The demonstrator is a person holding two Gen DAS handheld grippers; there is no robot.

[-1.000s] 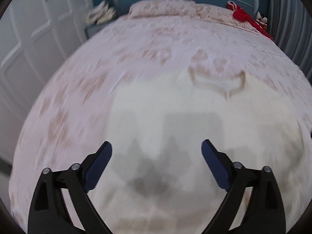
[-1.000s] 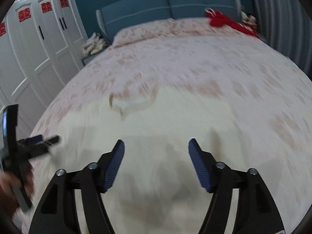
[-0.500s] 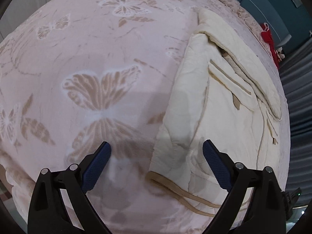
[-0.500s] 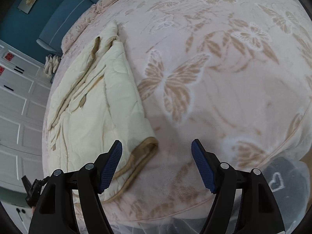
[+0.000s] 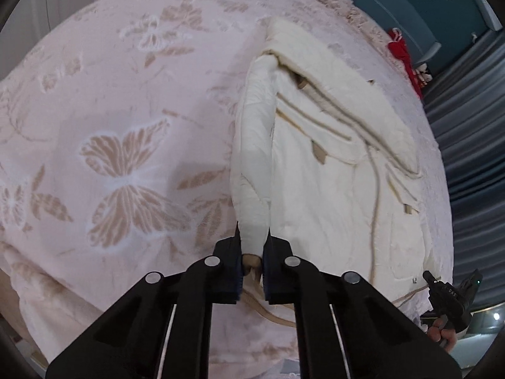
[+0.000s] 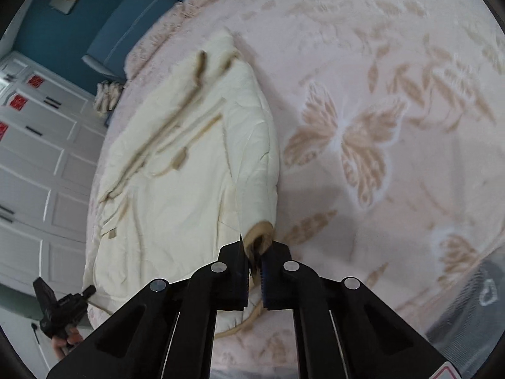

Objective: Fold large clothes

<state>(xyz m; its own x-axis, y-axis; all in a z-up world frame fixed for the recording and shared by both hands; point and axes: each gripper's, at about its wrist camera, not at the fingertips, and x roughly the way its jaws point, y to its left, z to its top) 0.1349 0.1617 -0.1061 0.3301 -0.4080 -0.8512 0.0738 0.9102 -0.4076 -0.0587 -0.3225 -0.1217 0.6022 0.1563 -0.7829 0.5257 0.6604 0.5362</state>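
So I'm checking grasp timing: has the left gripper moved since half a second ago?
Yes. The left gripper has shifted right off the butterfly bedspread onto the cream garment, and its jaws have shut on the sleeve cuff.

Both wrist views look closely down (from opposite sides) at one shared cream coat [image 5: 331, 170] [image 6: 176, 170].
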